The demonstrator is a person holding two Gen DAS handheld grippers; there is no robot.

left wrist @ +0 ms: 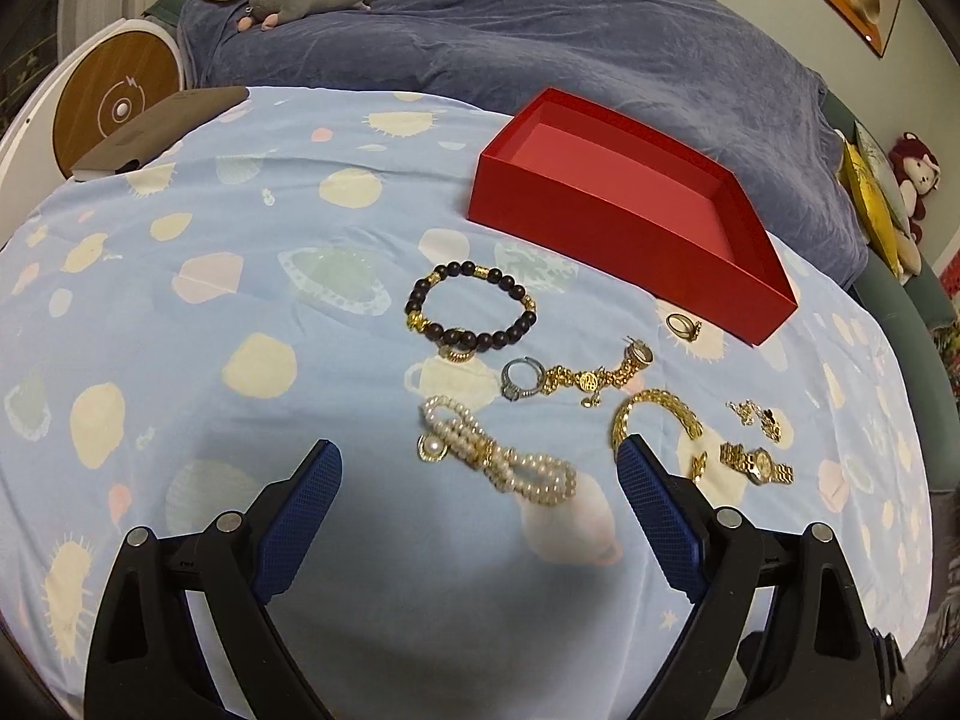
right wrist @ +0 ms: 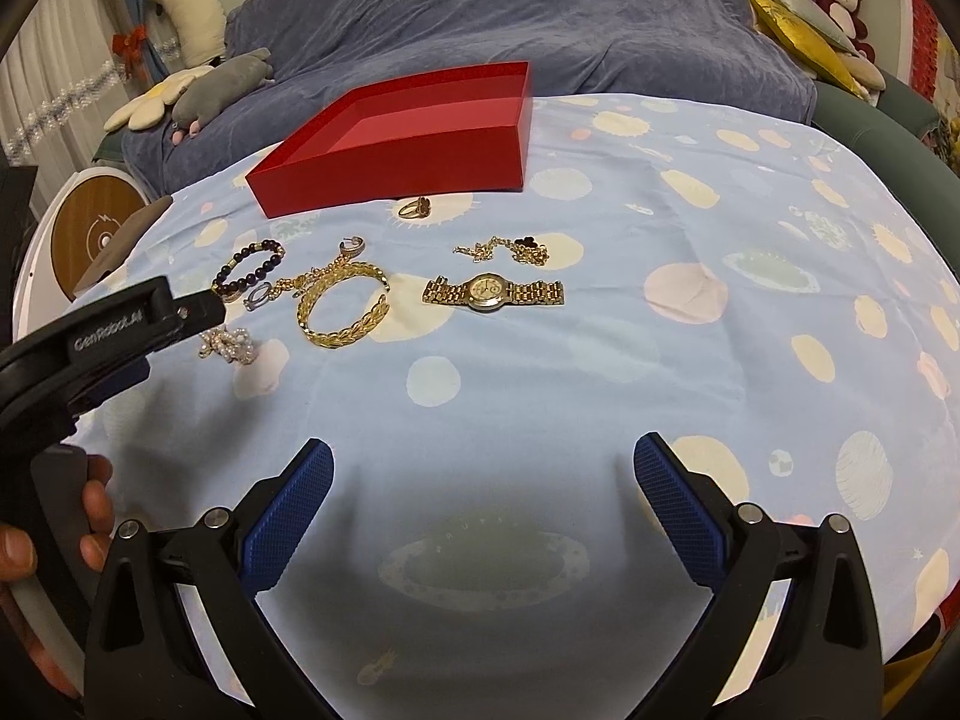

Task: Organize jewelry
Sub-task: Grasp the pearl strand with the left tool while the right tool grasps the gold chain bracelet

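Observation:
An empty red box [left wrist: 624, 222] [right wrist: 408, 144] stands at the back of the light blue patterned cloth. In front of it lie a dark bead bracelet [left wrist: 471, 312] [right wrist: 249, 270], a silver ring [left wrist: 519, 379], a gold charm chain [left wrist: 591, 378], a pearl bracelet [left wrist: 498, 459] [right wrist: 228, 345], a gold cuff [left wrist: 654, 414] [right wrist: 343, 312], a gold watch [left wrist: 757, 463] [right wrist: 493, 291], a gold ring [left wrist: 683, 325] [right wrist: 415, 207] and a thin chain [right wrist: 510, 250]. My left gripper [left wrist: 480, 468] hovers open just short of the pearl bracelet. My right gripper [right wrist: 483, 468] is open, empty, nearer than the watch.
The cloth [right wrist: 660, 360] covers a table before a sofa under a blue-grey throw [left wrist: 540, 42]. Plush toys [right wrist: 198, 84] lie on it. A round wooden-topped unit [left wrist: 114, 102] and a brown pad [left wrist: 162, 129] are at the far left. A hand [right wrist: 54, 540] holds the left gripper's handle.

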